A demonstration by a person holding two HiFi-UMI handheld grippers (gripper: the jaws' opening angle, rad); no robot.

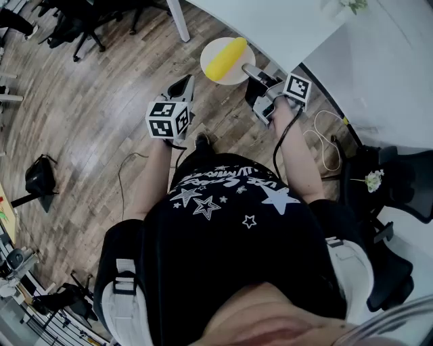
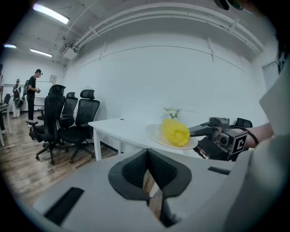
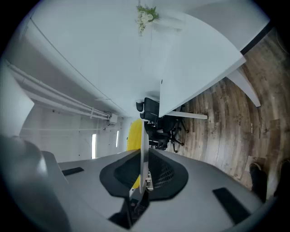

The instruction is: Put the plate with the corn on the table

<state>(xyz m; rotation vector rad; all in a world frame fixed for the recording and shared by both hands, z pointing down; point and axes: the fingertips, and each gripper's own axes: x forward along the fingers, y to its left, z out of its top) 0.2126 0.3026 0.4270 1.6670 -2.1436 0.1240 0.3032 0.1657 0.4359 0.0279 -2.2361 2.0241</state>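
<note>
A white plate (image 1: 218, 65) carrying a yellow corn cob (image 1: 226, 57) hangs in the air over the wooden floor, just off the edge of the white table (image 1: 284, 27). My right gripper (image 1: 247, 70) is shut on the plate's rim from the right. In the right gripper view the plate (image 3: 143, 145) runs edge-on between the pads, with the corn (image 3: 133, 136) on its left side. My left gripper (image 1: 184, 86) is lower left of the plate, shut and holding nothing. In the left gripper view, the plate (image 2: 156, 134), corn (image 2: 175, 131) and right gripper (image 2: 199, 130) are ahead.
A table leg (image 1: 178, 20) stands left of the plate. Black office chairs (image 1: 74, 23) are at the far left, and a black bag (image 1: 38, 177) lies on the floor. Cables (image 1: 328, 145) trail by a second white table (image 1: 379, 67). A small flower vase (image 2: 171, 112) sits on the table.
</note>
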